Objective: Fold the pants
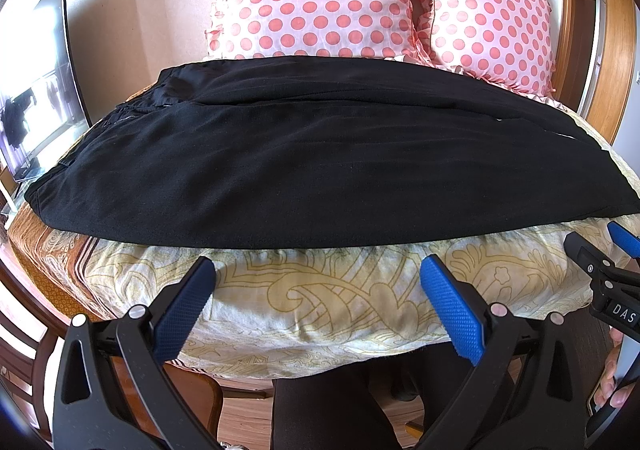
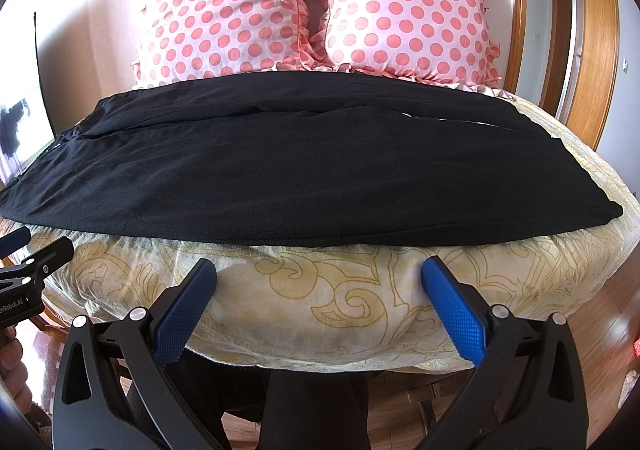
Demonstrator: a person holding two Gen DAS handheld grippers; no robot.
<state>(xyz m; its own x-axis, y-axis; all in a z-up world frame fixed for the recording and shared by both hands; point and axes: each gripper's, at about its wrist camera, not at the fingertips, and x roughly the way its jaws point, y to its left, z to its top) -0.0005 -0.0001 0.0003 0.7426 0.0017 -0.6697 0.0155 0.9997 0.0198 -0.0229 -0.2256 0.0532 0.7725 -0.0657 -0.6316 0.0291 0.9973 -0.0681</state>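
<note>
Black fabric: pants [image 1: 312, 154] lie flat across the cream patterned cloth [image 1: 320, 290], in front of two polka-dot pillows [image 2: 316, 6].
Feel: likely soft, light, limp; will sag when lifted.
Hold: near hem and waistband corners.
Left tool [image 1: 318, 282]: released, empty.
Right tool [image 2: 319, 282]: released, empty.

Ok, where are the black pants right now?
In both wrist views the black pants lie spread across the cream patterned cover, just beyond both open grippers, with the polka-dot pillows behind them.
</note>
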